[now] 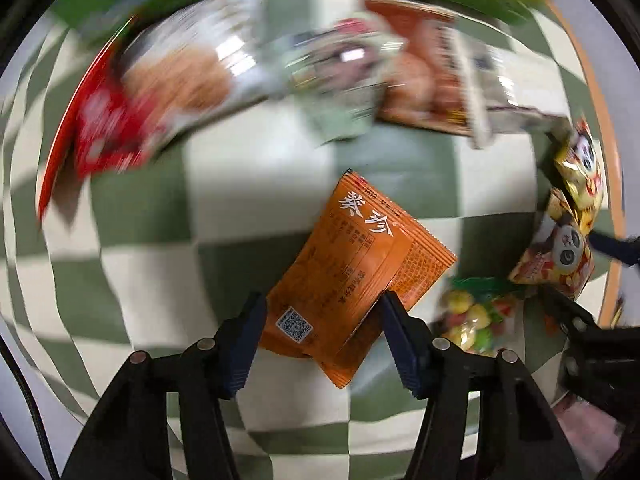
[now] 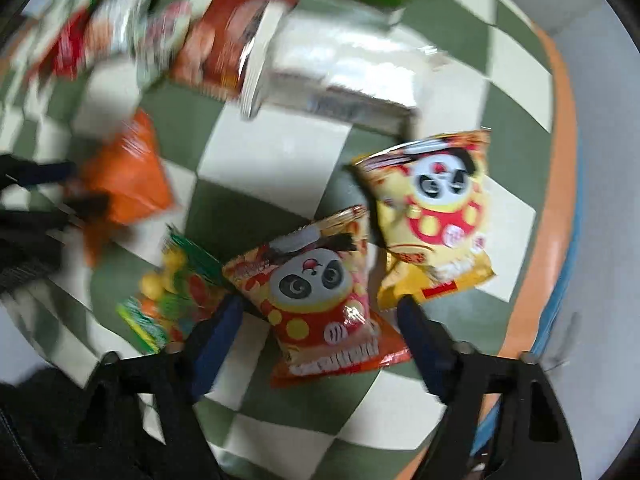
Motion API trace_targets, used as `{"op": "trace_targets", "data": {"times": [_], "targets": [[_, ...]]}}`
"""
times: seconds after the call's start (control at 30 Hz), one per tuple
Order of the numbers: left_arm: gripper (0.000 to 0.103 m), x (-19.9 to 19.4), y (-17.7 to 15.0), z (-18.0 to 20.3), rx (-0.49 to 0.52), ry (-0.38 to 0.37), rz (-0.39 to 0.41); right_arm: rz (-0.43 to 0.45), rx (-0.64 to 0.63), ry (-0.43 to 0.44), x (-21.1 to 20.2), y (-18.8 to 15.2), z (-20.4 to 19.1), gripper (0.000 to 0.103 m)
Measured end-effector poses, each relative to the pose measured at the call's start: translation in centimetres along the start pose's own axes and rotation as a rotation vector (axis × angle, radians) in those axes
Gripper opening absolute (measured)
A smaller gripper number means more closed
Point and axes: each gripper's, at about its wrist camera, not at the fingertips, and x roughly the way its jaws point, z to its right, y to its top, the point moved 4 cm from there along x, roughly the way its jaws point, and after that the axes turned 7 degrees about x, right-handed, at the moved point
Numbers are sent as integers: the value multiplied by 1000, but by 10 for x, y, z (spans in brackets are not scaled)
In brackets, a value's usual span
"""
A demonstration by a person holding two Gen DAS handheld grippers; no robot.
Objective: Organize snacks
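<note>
An orange packet [image 1: 352,264] with white characters lies flat on the green-and-white checked cloth [image 1: 256,176]. My left gripper [image 1: 322,298] points down over it. Its fingers straddle the packet's lower half and the packet is not squeezed. A red-orange panda packet [image 2: 320,296] lies between the fingers of my right gripper [image 2: 320,304], with a gap at the right pad. A yellow panda packet [image 2: 436,216] rests just beyond it. In the right wrist view the orange packet [image 2: 128,184] is blurred at the left.
A clear bag of coloured candies [image 2: 172,292] lies left of the red-orange panda packet. A blurred row at the back holds a red bag [image 1: 104,120], a brown packet [image 1: 424,80] and a silver bag [image 2: 348,68]. The cloth's orange border [image 2: 560,160] runs down the right.
</note>
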Motion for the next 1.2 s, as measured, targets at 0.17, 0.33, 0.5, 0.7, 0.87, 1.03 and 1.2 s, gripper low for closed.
{"op": "trace_targets", "data": {"times": [0.17, 0.33, 0.5, 0.7, 0.87, 1.03, 1.2], "targets": [[58, 3, -6, -5, 82, -52, -5, -109, 239, 104, 24, -1, 16, 49], [67, 10, 9, 20, 298, -6, -56, -168, 548, 331, 34, -9, 36, 49], [69, 10, 11, 35, 456, 21, -89, -162, 529, 307, 33, -11, 40, 54], [70, 38, -17, 50, 544, 31, -124, -123, 443, 258, 17, -15, 25, 64], [62, 46, -14, 33, 365, 85, -116, -94, 434, 220, 10, -9, 11, 53], [61, 29, -5, -21, -18, -13, -41, -66, 535, 259, 0, -13, -2, 50], [62, 39, -7, -23, -43, -241, -99, -95, 573, 403, -2, -13, -5, 62]]}}
